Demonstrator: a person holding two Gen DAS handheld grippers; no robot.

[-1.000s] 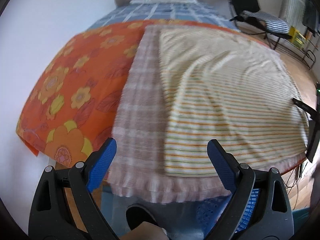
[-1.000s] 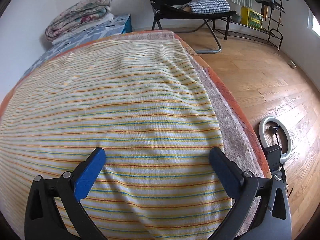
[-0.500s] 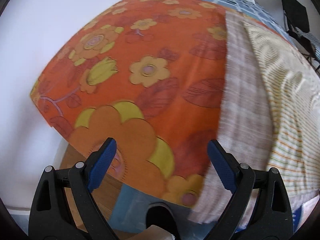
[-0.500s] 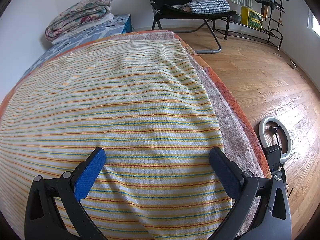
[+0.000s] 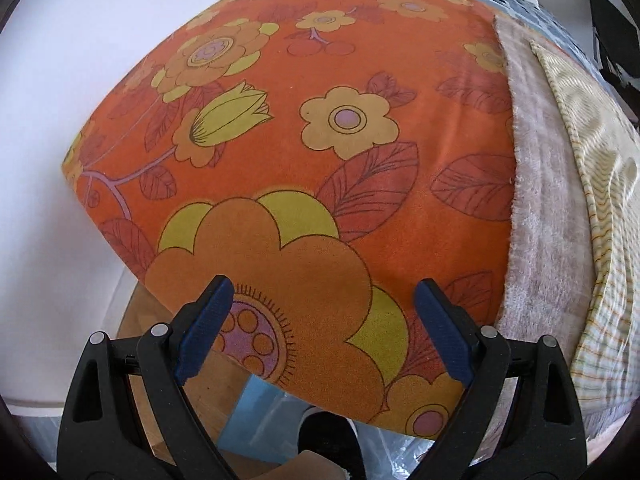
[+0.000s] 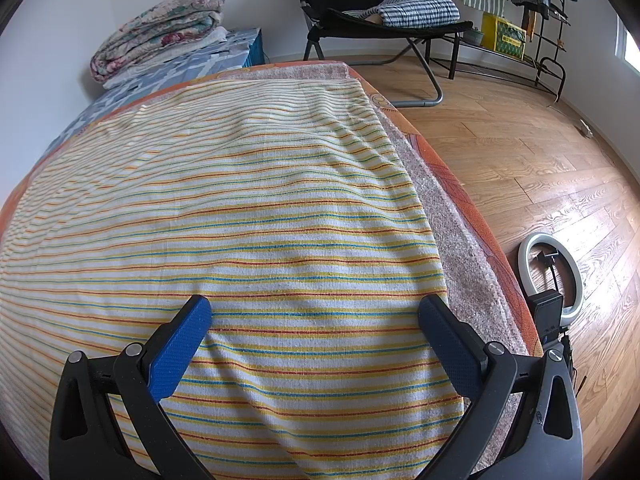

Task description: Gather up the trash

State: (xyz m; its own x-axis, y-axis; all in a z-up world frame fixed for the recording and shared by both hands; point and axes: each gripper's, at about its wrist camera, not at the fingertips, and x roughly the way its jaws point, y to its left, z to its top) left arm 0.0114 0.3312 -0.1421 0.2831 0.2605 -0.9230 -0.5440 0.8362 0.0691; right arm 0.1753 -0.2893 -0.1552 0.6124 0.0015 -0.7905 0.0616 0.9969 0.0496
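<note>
No trash shows in either view. My left gripper (image 5: 322, 312) is open with nothing between its blue pads, hovering over the near corner of an orange flowered cover (image 5: 320, 140) on the bed. My right gripper (image 6: 316, 330) is open too, held low over a striped yellow, red and blue towel (image 6: 240, 208) spread on the same bed. A pinkish fleece blanket (image 5: 536, 208) lies between the orange cover and the striped towel (image 5: 600, 152).
Below the left gripper lie a blue sheet (image 5: 256, 412), clear plastic and a dark shoe (image 5: 324, 436) on the wood floor. Folded quilts (image 6: 160, 28) sit at the bed's far end. A black folding chair (image 6: 360, 12), a rack (image 6: 532, 20) and a ring light (image 6: 548, 276) stand on the floor at right.
The left gripper has swung left, from over the striped towel and fleece to the orange cover's corner by the white wall. The right gripper has stayed still.
</note>
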